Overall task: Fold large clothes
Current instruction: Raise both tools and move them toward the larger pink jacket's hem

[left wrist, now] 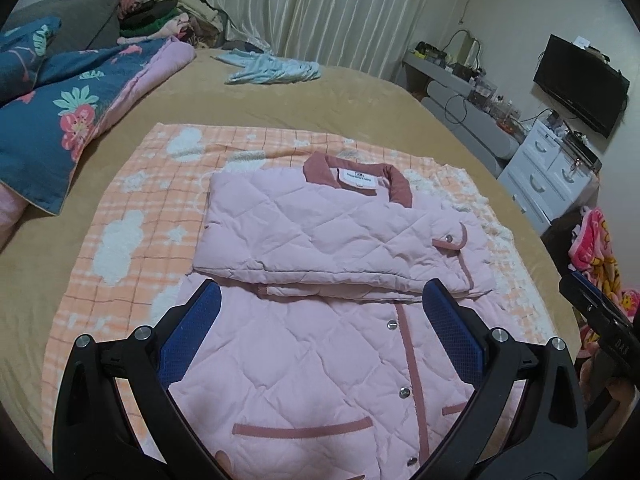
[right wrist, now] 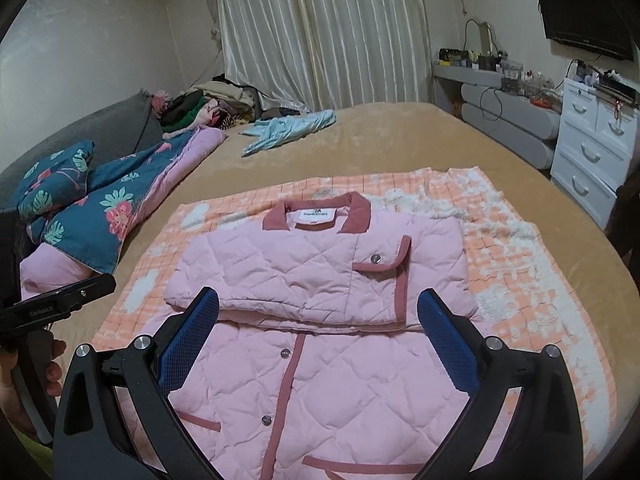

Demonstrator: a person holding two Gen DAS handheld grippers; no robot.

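Observation:
A pink quilted jacket (left wrist: 320, 240) (right wrist: 320, 280) with dusty-rose collar and trim lies flat on an orange checked blanket (left wrist: 132, 208) (right wrist: 520, 280) on the bed. Its sleeves are folded across the chest, forming a band below the collar, and the buttoned lower half stretches toward me. My left gripper (left wrist: 322, 300) hovers open above the lower half, blue pads wide apart, nothing between them. My right gripper (right wrist: 318, 308) also hangs open over the lower half, holding nothing. Each gripper's black body shows at the other view's edge.
A tan bed cover (left wrist: 280, 96) spreads beyond the blanket. A blue floral quilt (left wrist: 60, 120) lies at the left, a light blue garment (left wrist: 276, 70) farther back, piled clothes (left wrist: 168, 20) by the curtains. White drawers (right wrist: 592, 148) and a wall television (left wrist: 580, 80) stand right.

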